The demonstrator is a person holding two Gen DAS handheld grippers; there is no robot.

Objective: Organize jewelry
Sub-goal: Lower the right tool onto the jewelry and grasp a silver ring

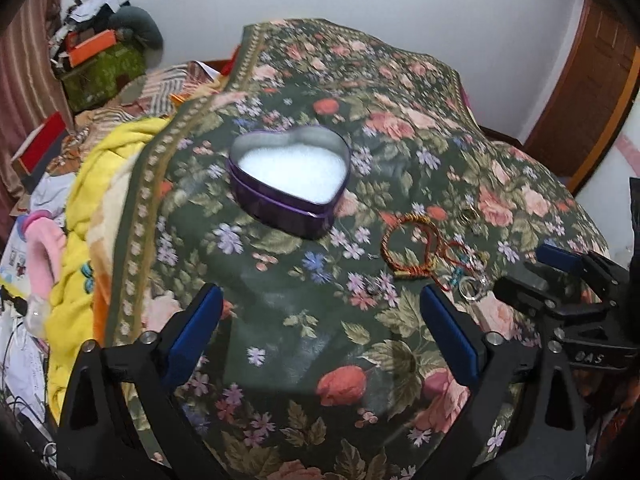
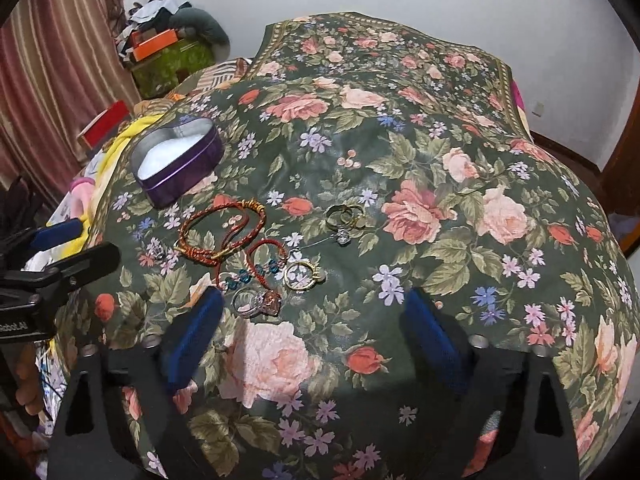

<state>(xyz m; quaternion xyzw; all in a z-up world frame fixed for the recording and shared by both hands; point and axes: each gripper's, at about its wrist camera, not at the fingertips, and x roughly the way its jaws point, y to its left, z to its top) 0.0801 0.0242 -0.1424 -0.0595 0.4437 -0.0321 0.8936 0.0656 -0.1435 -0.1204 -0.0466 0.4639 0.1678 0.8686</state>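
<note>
Both sets of jaws are wide open and hold nothing. The jewelry (image 2: 256, 256) lies in a small pile at the middle left of the frame, on the flowery cloth (image 2: 440, 152). The purple heart box (image 2: 176, 160) sits open at the upper left.

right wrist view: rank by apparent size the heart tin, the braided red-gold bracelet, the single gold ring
1. heart tin
2. braided red-gold bracelet, slightly smaller, though nearer the camera
3. single gold ring, clearly smallest

Bracelets (image 2: 218, 232) and rings (image 2: 344, 216) on floral cloth (image 2: 440, 152), purple heart tin (image 2: 178, 160) beyond.
</note>
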